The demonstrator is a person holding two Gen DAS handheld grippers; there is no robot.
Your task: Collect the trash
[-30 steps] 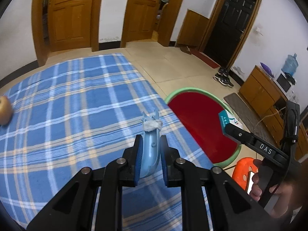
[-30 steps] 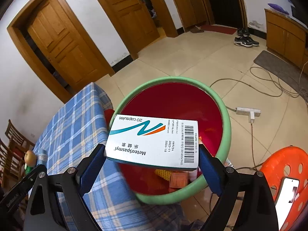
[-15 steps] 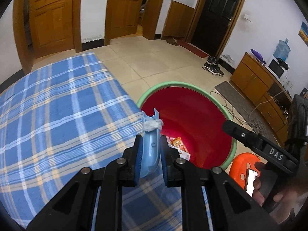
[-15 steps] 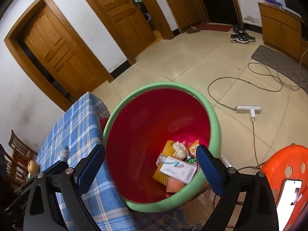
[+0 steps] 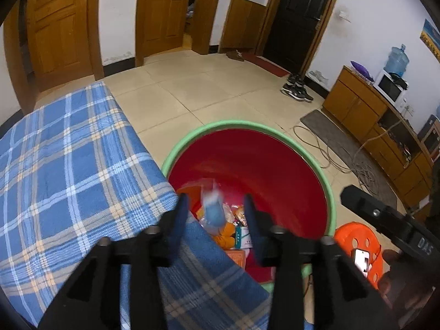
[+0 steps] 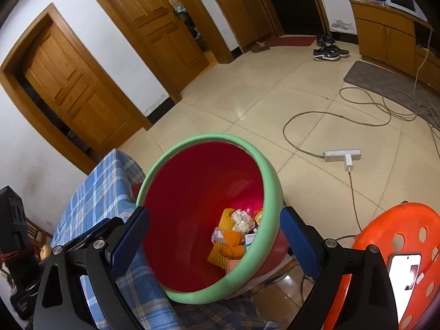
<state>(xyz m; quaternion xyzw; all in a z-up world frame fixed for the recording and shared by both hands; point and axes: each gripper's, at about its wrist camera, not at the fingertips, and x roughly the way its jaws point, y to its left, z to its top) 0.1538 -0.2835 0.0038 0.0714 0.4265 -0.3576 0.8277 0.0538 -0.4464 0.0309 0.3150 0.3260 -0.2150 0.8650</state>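
A red trash bin with a green rim (image 5: 242,126) (image 6: 272,192) stands on the floor beside the table. Several pieces of trash lie at its bottom (image 6: 236,233). My left gripper (image 5: 217,214) is open over the bin's near edge. A blurred light-blue plastic piece (image 5: 213,209) is in the air between its fingers, loose and over the bin. My right gripper (image 6: 214,236) is open and empty, above the bin's near side; it also shows at the right of the left wrist view (image 5: 385,217).
The table with a blue plaid cloth (image 5: 68,170) (image 6: 101,189) lies left of the bin. An orange plastic stool (image 6: 390,236) with a phone (image 6: 404,272) on it stands at the right. A power strip (image 6: 342,155) and cables lie on the tiled floor.
My left gripper moved right over the bin and opened, letting go of the blue plastic piece. My right gripper released the medicine box into the bin and has stayed open.
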